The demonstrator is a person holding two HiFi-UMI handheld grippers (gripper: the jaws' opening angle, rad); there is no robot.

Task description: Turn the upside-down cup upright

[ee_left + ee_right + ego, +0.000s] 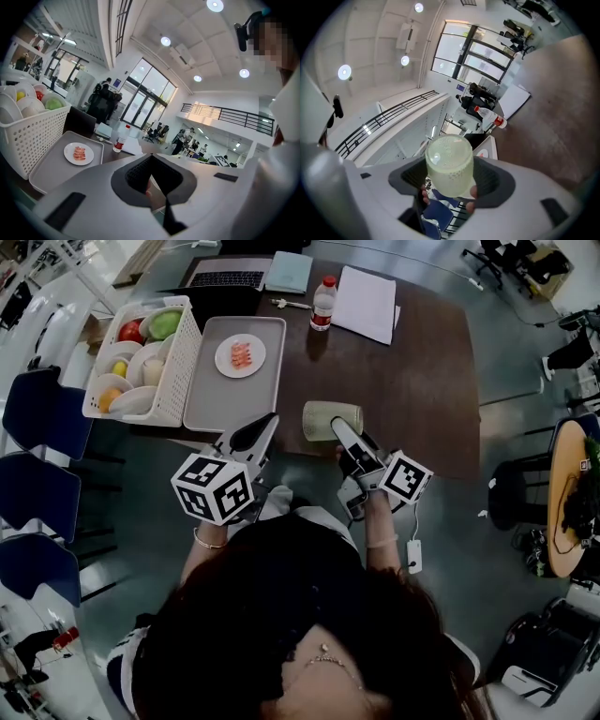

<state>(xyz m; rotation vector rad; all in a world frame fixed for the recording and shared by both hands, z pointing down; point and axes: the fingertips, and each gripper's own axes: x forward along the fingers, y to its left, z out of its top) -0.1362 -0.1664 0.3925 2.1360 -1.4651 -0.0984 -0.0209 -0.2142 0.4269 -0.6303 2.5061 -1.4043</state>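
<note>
Cup [331,420] was found tipped on its side, clamped in the right tool [345,435] above the near edge of the bench [422,371], closed base pointing away from the tool. Left tool [265,426] was clenched with nothing in it, just beside the tray [202,401].

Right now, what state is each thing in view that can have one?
cup, on its side, gripped by the right gripper, not yet upright
right gripper, shut on the cup
left gripper, shut, empty
bottle, upright, capped
laptop, open
basket, filled with dishes and fruit
</note>
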